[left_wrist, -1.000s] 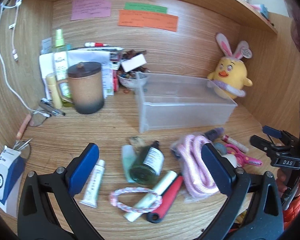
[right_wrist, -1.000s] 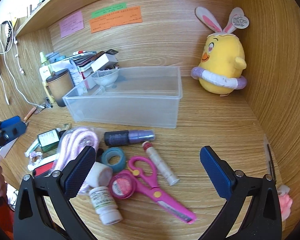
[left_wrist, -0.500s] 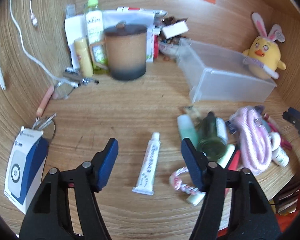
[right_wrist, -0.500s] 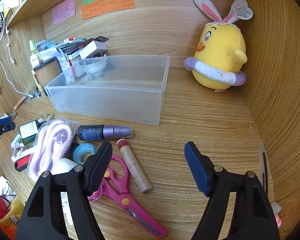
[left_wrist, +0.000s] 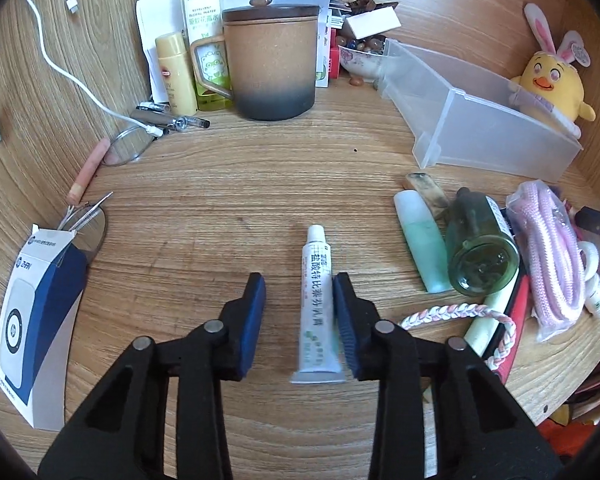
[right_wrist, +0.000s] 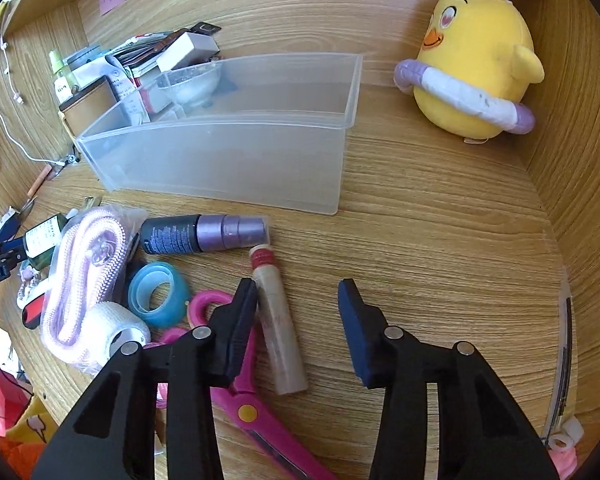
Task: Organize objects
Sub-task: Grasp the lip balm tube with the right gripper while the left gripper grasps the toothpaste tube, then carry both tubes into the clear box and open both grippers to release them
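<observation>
The left gripper [left_wrist: 299, 294] stands part-open over the white ointment tube [left_wrist: 317, 305] lying flat on the wooden desk [left_wrist: 204, 208] — its right pad touches the tube. The right gripper [right_wrist: 297, 300], likewise part-open, holds nothing — a beige cylindrical stick [right_wrist: 279, 326] lies against its left finger.

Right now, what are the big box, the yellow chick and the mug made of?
The box looks like frosted plastic: cloudy walls, with things behind showing dimly through. The chick seems to be soft plush, with a fuzzy matte surface and stitched face. The mug is probably matte ceramic, sandy brown fading to dark grey at the base; its dark lid could be wood or ceramic.
</observation>
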Available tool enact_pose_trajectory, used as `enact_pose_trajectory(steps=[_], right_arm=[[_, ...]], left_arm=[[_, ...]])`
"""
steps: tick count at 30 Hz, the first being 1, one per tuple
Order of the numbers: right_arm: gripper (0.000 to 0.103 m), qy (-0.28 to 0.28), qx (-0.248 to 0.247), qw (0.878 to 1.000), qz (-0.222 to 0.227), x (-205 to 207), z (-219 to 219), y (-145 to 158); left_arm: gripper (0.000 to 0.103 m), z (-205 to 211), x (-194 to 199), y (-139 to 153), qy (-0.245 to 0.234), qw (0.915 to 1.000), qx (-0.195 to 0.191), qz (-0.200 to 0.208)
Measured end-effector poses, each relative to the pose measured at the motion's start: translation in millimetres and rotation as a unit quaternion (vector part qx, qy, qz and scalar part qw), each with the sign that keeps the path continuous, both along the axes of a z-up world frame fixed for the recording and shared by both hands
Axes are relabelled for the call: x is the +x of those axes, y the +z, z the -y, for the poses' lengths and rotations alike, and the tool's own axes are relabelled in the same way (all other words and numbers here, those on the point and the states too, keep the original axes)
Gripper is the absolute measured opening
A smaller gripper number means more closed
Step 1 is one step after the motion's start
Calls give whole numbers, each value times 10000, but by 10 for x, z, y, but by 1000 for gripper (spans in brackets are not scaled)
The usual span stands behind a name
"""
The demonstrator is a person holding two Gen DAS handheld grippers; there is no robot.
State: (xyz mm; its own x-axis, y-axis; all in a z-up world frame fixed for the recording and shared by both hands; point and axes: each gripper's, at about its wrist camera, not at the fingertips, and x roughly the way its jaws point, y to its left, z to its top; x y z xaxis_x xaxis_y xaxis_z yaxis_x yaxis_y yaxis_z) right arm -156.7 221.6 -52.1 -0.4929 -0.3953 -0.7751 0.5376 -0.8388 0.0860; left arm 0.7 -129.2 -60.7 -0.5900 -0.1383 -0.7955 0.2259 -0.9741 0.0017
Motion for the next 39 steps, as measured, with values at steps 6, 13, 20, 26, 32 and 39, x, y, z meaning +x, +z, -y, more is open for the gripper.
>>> enact_pose_trajectory(steps=[6, 13, 20, 26, 32, 39], right_arm=[[14, -58, -1, 10000, 13, -22, -54, -41], [14, -86, -256, 9993, -250, 38, -107, 116], [14, 23, -715, 9942, -799, 132, -107, 540], [14, 3, -919, 9878, -1257, 109, 12, 835], [14, 140, -1137, 9822, -1486, -27, 187, 1076], [14, 278, -1172, 9826, -1411, -303, 409, 1181]], left_arm=[[15, -21, -67, 15, 51, 9999, -125, -44], [15, -107, -106, 302, 0, 9988, -215, -438], [15, -278, -265, 667, -286, 9963, -71, -807], [16, -399, -463, 955, -445, 9917, 78, -1201], [15, -519, -717, 1147, -633, 9879, 74, -1414], [15, -610, -1072, 1187, -787, 9874, 152, -1363]])
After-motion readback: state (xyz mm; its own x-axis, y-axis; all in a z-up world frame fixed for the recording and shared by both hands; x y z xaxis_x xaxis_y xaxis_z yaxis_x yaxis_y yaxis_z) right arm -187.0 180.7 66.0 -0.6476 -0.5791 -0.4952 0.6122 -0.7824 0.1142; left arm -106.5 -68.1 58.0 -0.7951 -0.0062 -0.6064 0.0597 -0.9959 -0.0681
